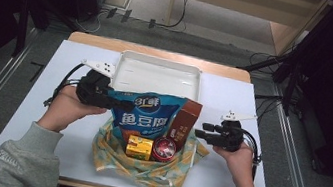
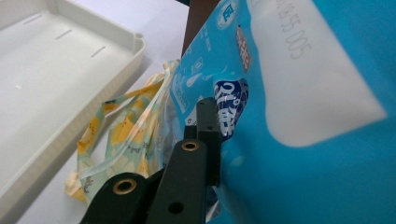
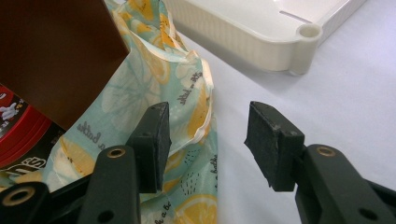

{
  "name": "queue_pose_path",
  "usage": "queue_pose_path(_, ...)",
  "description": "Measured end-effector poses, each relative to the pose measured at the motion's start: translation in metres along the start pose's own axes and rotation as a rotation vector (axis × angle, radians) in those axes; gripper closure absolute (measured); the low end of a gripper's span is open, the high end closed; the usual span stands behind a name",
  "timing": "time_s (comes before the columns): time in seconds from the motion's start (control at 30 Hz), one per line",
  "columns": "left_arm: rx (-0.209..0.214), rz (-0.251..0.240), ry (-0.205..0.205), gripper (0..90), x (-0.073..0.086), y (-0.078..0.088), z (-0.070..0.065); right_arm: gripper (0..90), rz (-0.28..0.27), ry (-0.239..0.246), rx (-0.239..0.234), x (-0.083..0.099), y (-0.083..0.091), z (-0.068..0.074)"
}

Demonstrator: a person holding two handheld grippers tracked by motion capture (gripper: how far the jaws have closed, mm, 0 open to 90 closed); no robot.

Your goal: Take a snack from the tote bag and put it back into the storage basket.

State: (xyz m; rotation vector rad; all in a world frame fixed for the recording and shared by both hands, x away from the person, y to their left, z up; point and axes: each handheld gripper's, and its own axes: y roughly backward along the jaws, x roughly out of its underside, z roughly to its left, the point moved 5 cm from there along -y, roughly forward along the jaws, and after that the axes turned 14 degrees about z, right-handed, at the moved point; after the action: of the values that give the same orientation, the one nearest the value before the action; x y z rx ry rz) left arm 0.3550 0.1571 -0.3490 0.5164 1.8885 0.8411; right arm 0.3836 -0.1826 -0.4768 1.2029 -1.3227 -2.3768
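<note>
On the white table [image 1: 39, 119] a lemon-print bag [image 1: 142, 166] sits open near the front edge, stuffed with snacks: a big blue snack pouch [image 1: 148, 116] standing up out of it, a brown box [image 1: 184, 121] leaning just right of the pouch, a small yellow box [image 1: 139, 147] and a round red tin [image 1: 164, 149] low in front. Left gripper [image 1: 117, 102] comes in from the left and is clamped on the pouch's left edge; in the left gripper view its jaws are pressed together with the blue film [image 2: 299, 140] pinched between them, bag fabric [image 2: 126, 135] hanging just beside. Right gripper [image 1: 205, 131] hovers just right of the bag, near the brown box, jaws apart and holding nothing; in the right gripper view its pads stand spread, one over the lemon-print cloth [image 3: 187, 154], the other over bare table, with the brown box [image 3: 51, 51] and red tin [image 3: 18, 135] off to the side. Behind the bag lies an empty white tray [image 1: 157, 74], its near rim touching or just behind the pouch top.
</note>
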Motion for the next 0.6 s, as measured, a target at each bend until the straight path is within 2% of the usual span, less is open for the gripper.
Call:
queue_pose_path(0.17, -0.015, -0.005, -0.017, 88.1, -0.002, 0.002, -0.001, 50.1, 0.004, -0.002, 0.004, 0.0, -0.001, 0.0)
queue_pose_path(0.27, -0.025, -0.015, -0.028, 88.5, -0.009, 0.005, -0.007, 50.1, 0.004, 0.0, 0.004, 0.0, -0.001, 0.0)
queue_pose_path(0.43, -0.019, -0.046, -0.038, 88.8, -0.019, 0.01, -0.012, 50.1, 0.003, -0.001, 0.004, 0.0, -0.001, 0.0)
queue_pose_path(0.6, -0.022, -0.058, -0.023, 89.2, -0.03, 0.016, -0.014, 50.1, -0.003, 0.006, 0.002, -0.001, -0.001, 0.003)
